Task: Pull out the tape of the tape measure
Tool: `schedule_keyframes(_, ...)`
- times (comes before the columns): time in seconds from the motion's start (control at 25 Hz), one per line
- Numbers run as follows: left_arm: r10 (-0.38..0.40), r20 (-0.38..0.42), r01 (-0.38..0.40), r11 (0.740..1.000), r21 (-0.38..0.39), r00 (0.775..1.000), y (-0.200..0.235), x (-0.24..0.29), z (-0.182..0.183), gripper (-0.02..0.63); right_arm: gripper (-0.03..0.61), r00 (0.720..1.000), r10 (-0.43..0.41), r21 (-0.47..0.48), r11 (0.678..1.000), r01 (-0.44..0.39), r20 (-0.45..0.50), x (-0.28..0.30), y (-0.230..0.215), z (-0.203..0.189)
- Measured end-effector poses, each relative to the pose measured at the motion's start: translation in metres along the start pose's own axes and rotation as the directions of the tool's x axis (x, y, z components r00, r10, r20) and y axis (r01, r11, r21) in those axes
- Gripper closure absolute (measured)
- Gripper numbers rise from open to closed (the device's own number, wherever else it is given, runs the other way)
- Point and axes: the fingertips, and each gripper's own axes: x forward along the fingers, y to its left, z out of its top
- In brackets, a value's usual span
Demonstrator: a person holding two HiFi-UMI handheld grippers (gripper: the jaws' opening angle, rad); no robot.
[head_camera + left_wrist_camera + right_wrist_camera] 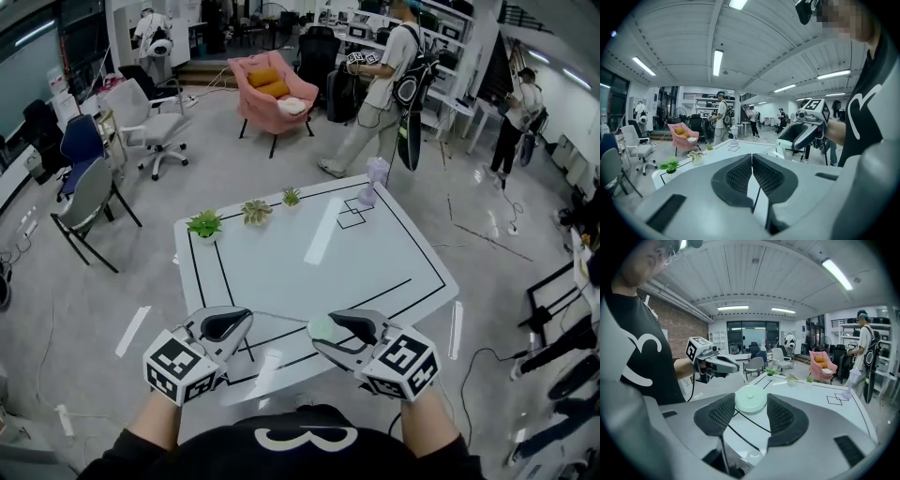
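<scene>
claws 2 | tape measure 1 | plants 3 | table 1 | pink armchair 1

An open-plan robotics lab or office: long ceiling strip lights, metal shelving racks loaded with equipment, white wheeled office chairs, loose cables on the grey floor, and a white table marked with black tape lines.

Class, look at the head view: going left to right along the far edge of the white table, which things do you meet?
green plant → pale plant → small plant → purple cup
</scene>
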Motion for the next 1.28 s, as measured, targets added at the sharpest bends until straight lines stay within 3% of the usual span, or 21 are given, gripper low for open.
schedule_keyframes(0.64, 0.112, 0.015, -0.112, 0.994, 0.010, 0.994, 0.022, -0.006, 0.016, 0.601, 0.360, 1.000, -0.030, -0.001, 1.000, 0.030, -0.007, -0.015, -0.026, 0.003)
schedule_keyframes(1.28, 0.249, 0.008, -0.249, 0.968, -0.026, 0.968, 0.060, -0.013, 0.025, 0.601, 0.360, 1.000, -0.006, -0.012, 1.000, 0.006, -0.010, -0.022, -0.065, 0.018)
